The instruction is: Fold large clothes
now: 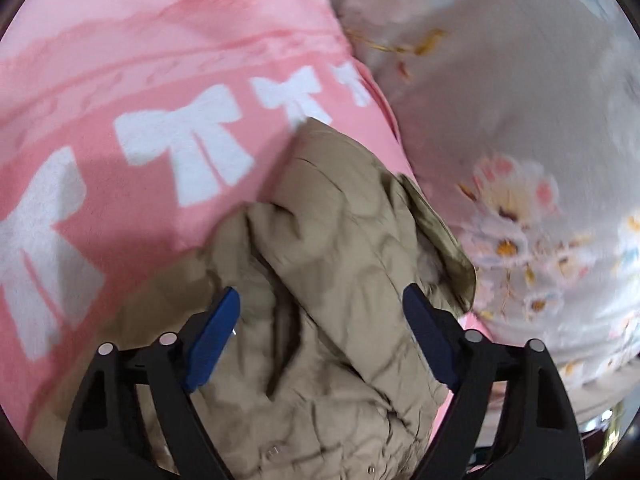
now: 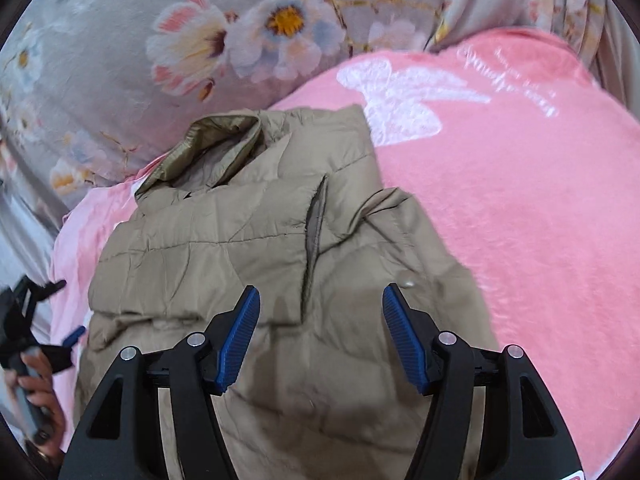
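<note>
A tan quilted puffer jacket point(image 1: 340, 280) lies folded in a bundle on a pink blanket with white bows point(image 1: 120, 100). My left gripper point(image 1: 320, 304) is open just above the jacket, holding nothing. In the right wrist view the jacket point(image 2: 240, 240) lies with its collar at the far end and a pocket slit down the middle. My right gripper point(image 2: 318, 300) is open above the jacket's near part, empty. The left gripper point(image 2: 36, 332) also shows at the left edge of the right wrist view, held by a hand.
A grey floral duvet point(image 1: 520, 120) lies bunched beside the pink blanket, and shows behind the jacket in the right wrist view point(image 2: 160, 40). The pink blanket point(image 2: 520, 220) spreads wide to the right of the jacket.
</note>
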Demonstrator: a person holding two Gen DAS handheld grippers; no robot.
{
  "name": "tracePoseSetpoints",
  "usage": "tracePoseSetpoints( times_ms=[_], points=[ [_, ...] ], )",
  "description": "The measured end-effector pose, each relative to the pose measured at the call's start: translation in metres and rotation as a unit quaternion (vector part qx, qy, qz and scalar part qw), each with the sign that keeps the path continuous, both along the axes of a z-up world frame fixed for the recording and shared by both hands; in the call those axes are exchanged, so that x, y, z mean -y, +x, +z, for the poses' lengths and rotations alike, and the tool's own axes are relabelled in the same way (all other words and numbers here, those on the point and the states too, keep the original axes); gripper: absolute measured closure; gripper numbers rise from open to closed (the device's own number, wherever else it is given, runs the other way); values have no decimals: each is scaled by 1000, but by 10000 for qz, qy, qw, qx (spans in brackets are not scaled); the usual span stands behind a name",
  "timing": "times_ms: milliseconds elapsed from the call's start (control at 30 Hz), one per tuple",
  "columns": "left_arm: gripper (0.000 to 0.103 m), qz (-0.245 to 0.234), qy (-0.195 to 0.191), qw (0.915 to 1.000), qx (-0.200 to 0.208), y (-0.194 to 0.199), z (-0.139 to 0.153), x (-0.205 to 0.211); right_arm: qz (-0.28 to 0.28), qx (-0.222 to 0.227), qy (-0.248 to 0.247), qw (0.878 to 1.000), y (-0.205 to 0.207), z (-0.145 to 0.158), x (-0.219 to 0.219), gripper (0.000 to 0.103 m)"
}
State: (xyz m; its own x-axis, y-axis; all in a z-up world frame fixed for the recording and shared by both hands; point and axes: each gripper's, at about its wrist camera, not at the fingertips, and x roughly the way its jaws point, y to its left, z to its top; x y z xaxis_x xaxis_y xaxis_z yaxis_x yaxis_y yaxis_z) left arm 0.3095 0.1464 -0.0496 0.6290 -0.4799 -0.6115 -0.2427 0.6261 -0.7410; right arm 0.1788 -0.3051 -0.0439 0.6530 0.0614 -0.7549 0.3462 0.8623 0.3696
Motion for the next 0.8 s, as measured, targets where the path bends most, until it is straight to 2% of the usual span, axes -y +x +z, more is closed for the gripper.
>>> tracePoseSetpoints(
  times_ms=[133, 233, 300, 333, 367, 400, 433, 467, 500, 533, 567, 633, 700, 733, 800],
  points=[
    [25, 127, -98, 9998, -115, 17, -16, -4, 84, -127, -81, 9999, 18, -8, -7, 40],
    [30, 79, -118, 9999, -100, 27, -21, -3, 155, -143, -39, 9998, 27, -12, -12, 41],
    [32, 32, -136, 9999, -88, 35, -22, -1, 217, -130, -63, 9997, 34, -11, -15, 61],
    [35, 9, -132, 9998, -112, 38, -24, -1, 327, -152, -58, 9993, 39, -10, -18, 87],
    [41, -8, -86, 9998, -169, 43, -26, 1, 391, -169, -122, 9990, 44, -7, -20, 98],
    [43, -24, 13, 9997, -249, 48, -28, 3, 419, -113, -166, 9989, 46, -2, -20, 99],
    [50, -41, 103, 9995, -289, 51, -28, 5, 462, 49, -236, 9986, 48, 9, -20, 100],
    [59, -41, 226, 9992, -330, 54, -28, 6, 473, 289, -375, 9978, 49, 27, -19, 101],
    [62, -74, 371, 9986, -370, 55, -26, 6, 451, 542, -452, 9965, 48, 44, -17, 102],
    [72, -72, 460, 9983, -363, 54, -24, 6, 430, 756, -474, 9951, 47, 57, -14, 102],
    [78, -78, 520, 9982, -286, 51, -20, 6, 397, 1027, -507, 9926, 43, 75, -11, 102],
    [83, -75, 607, 9981, -68, 43, -10, 6, 330, 1307, -670, 9886, 39, 95, -7, 103],
    [88, -75, 987, 9951, 66, 34, -2, 13, 308, 1157, -961, 9881, 45, 90, -8, 103],
    [90, -73, 1185, 9929, 94, 32, -1, 17, 274, 862, -1171, 9890, 52, 74, -9, 103],
    [91, -91, 1700, 9854, 31, 31, -5, 27, 277, 191, -1199, 9922, 68, 32, -8, 103]
  ],
)
